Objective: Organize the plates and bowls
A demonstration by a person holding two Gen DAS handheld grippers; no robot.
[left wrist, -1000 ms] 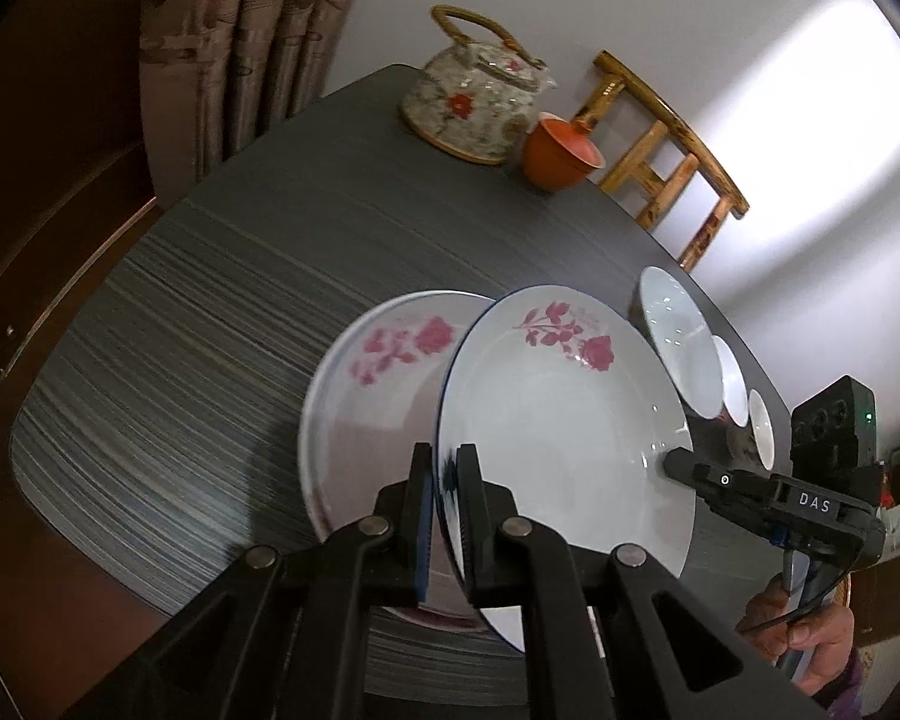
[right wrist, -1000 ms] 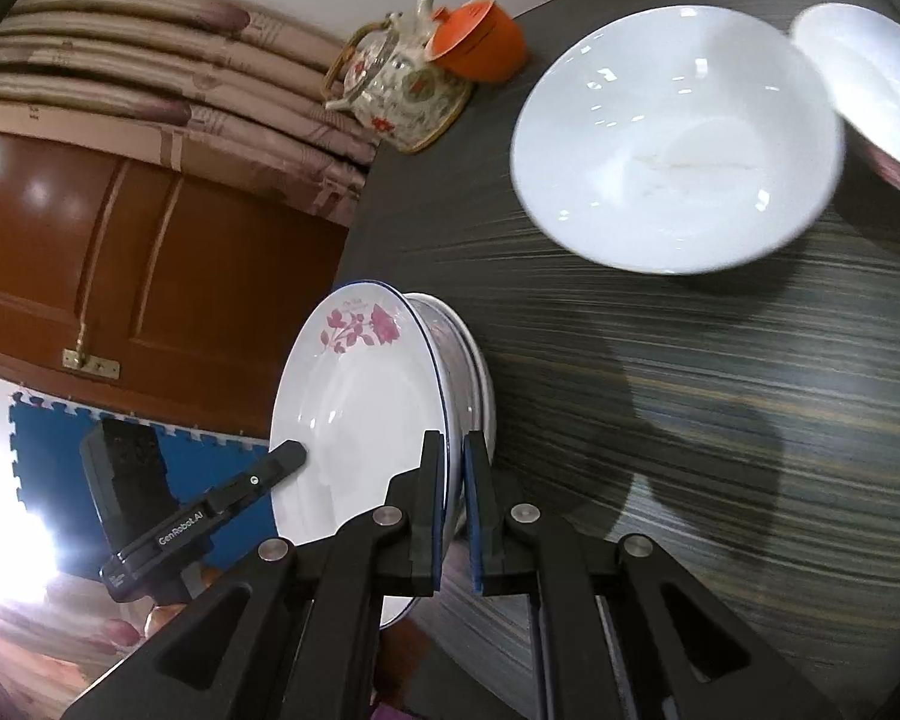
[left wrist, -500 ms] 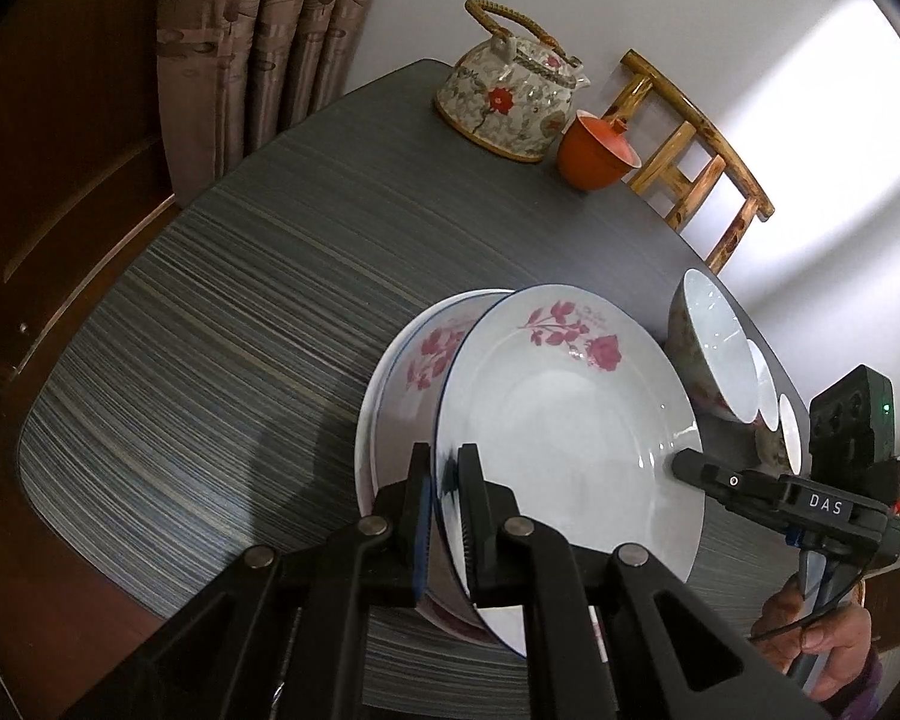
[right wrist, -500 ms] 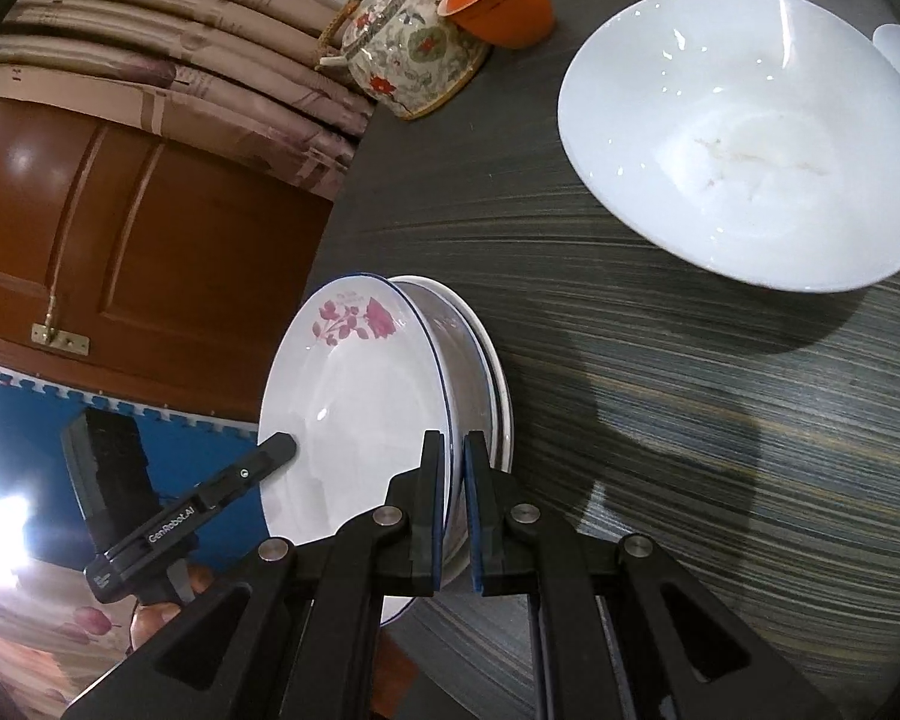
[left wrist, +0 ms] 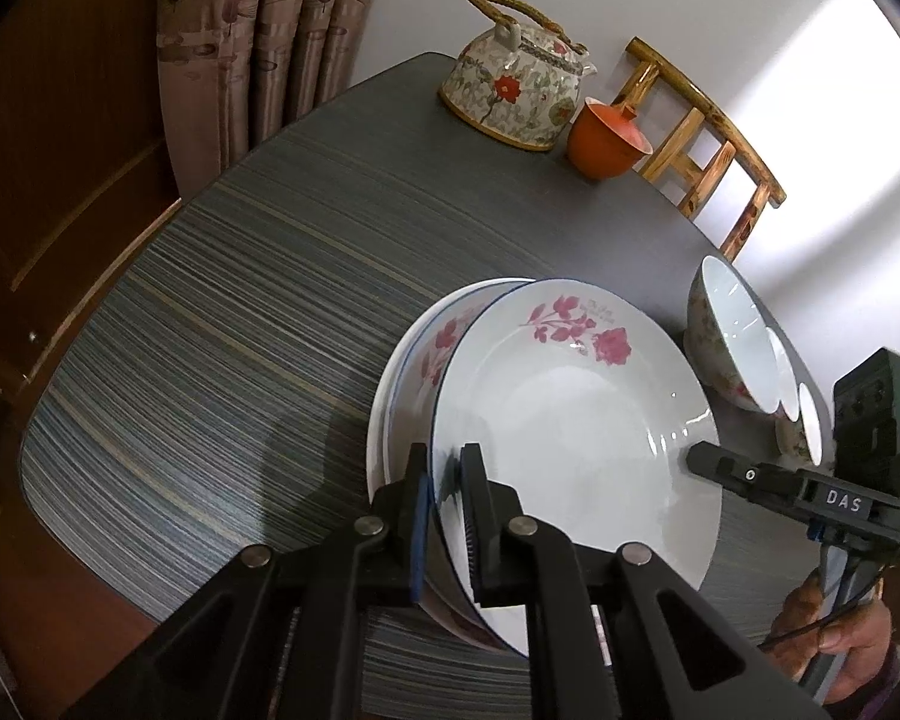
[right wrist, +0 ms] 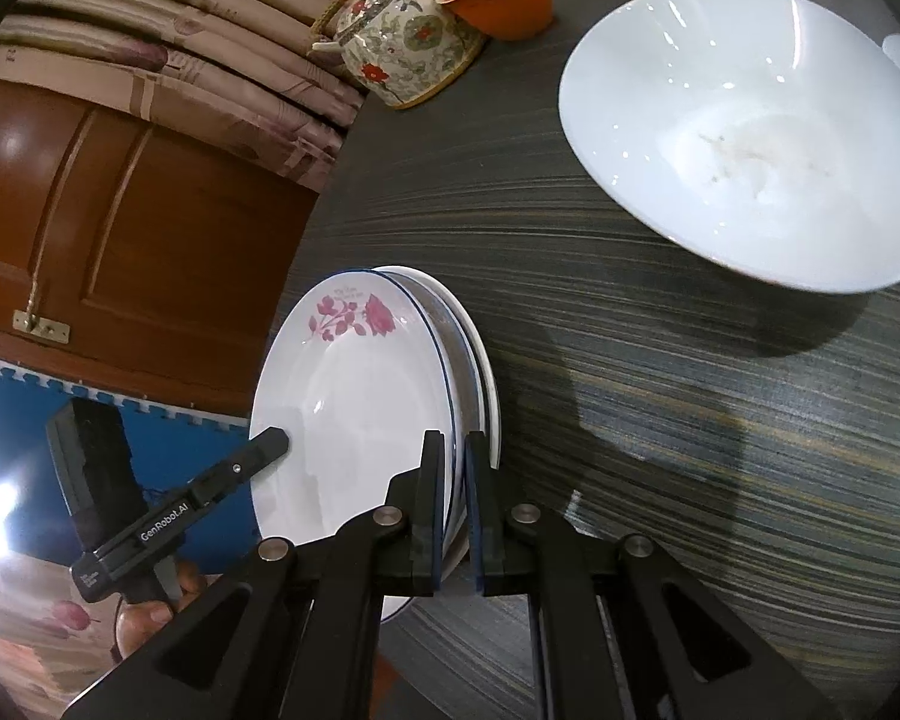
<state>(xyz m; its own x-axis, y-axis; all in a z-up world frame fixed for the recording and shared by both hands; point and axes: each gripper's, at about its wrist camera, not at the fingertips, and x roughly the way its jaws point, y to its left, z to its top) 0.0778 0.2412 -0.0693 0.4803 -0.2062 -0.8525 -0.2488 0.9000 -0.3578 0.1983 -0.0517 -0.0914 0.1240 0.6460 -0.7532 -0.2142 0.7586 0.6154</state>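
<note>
Stacking step: both grippers, left (left wrist: 447, 483) and right (right wrist: 455, 474), pinch opposite rims of the rose plate (left wrist: 570, 420), held tilted just over the plate stack (left wrist: 411, 360) on the table (left wrist: 240, 330); next, level, lower, release.

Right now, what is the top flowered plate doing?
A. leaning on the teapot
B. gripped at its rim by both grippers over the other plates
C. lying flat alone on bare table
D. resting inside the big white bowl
B: the left gripper and right gripper each pinch the rim of the top flowered plate, above the other plates.
</note>
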